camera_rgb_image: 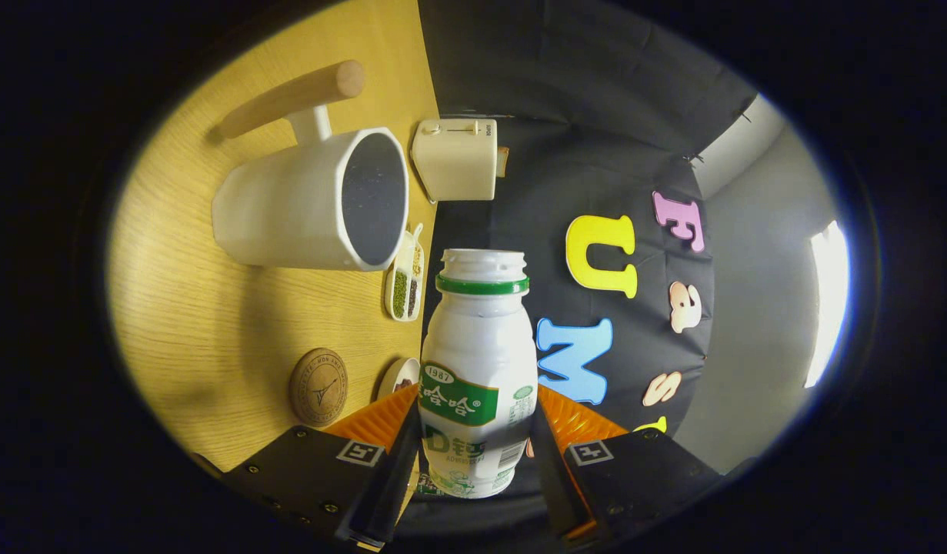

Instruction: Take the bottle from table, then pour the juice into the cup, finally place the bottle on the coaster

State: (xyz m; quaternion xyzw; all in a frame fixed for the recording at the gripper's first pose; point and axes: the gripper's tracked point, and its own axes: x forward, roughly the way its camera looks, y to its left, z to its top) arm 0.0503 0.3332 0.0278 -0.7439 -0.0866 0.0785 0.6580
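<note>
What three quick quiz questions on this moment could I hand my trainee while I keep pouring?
1. True or false: the bottle is capped.
2. What grips the bottle? A) a bare hand B) the gripper, one jaw on each side C) nothing
3. Fill in: the round coaster lies on the wooden ____, apart from the white cup.

Key: 1 false, its mouth is open above the green ring; 2 B; 3 table.
</note>
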